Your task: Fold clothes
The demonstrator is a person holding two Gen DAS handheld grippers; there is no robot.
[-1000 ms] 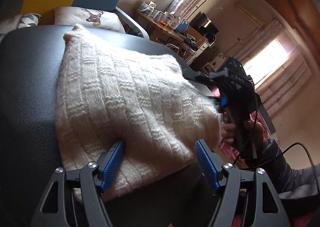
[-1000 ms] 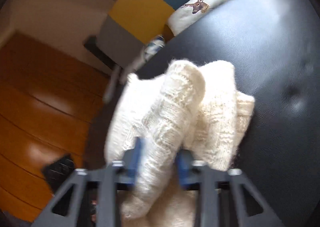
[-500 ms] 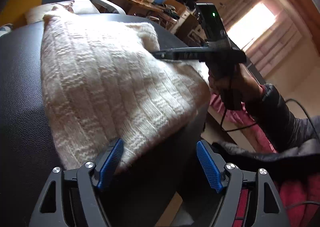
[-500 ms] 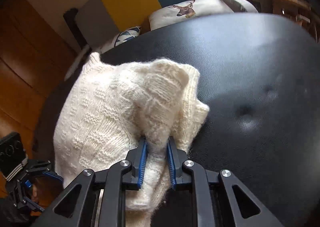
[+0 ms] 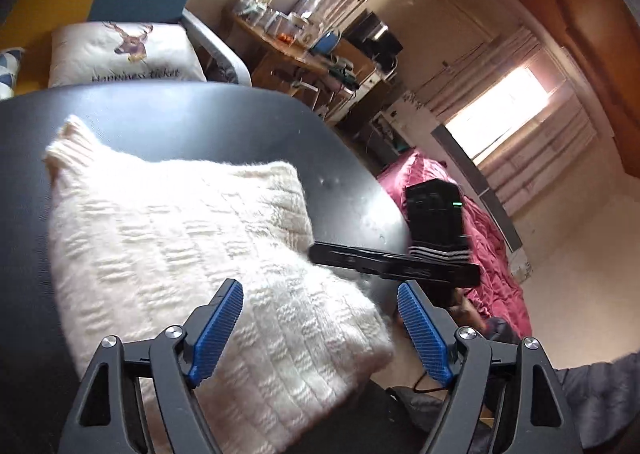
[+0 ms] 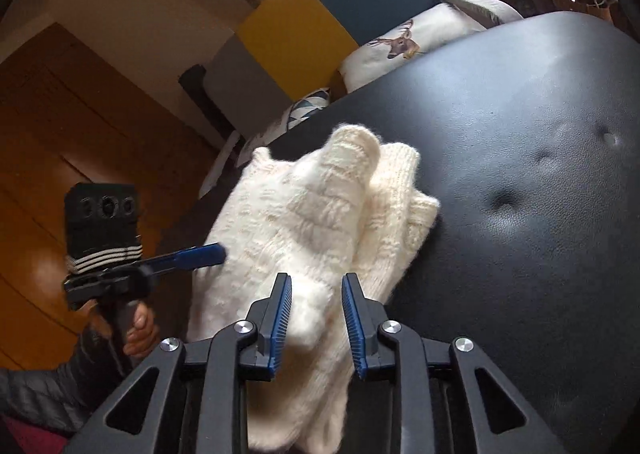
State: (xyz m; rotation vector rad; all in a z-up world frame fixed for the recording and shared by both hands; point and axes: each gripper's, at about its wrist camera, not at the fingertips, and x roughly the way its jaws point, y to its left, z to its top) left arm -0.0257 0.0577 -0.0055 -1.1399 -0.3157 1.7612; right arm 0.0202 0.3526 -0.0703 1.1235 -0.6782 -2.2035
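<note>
A cream knitted sweater [image 5: 180, 254] lies folded on a black padded surface [image 5: 180, 117]. In the right wrist view the sweater [image 6: 320, 213] shows bunched layers. My left gripper [image 5: 320, 314] is open wide, just above the sweater's near edge, holding nothing. My right gripper [image 6: 316, 294] has its jaws parted around a fold of the sweater, with a gap on each side of the cloth. The right gripper also shows in the left wrist view [image 5: 320, 252] at the sweater's right edge. The left gripper also shows in the right wrist view [image 6: 216, 254] at the sweater's left edge.
A white cushion with a deer print [image 5: 120, 53] and a blue and yellow chair back [image 6: 320, 13] stand behind the black surface [image 6: 520, 173]. A cluttered desk [image 5: 304, 45] stands at the back. A red bedspread [image 5: 460, 213] lies to the right.
My right gripper has opened and released the fold it was pinching. My left gripper has stayed open and now hovers over the sweater's near edge.
</note>
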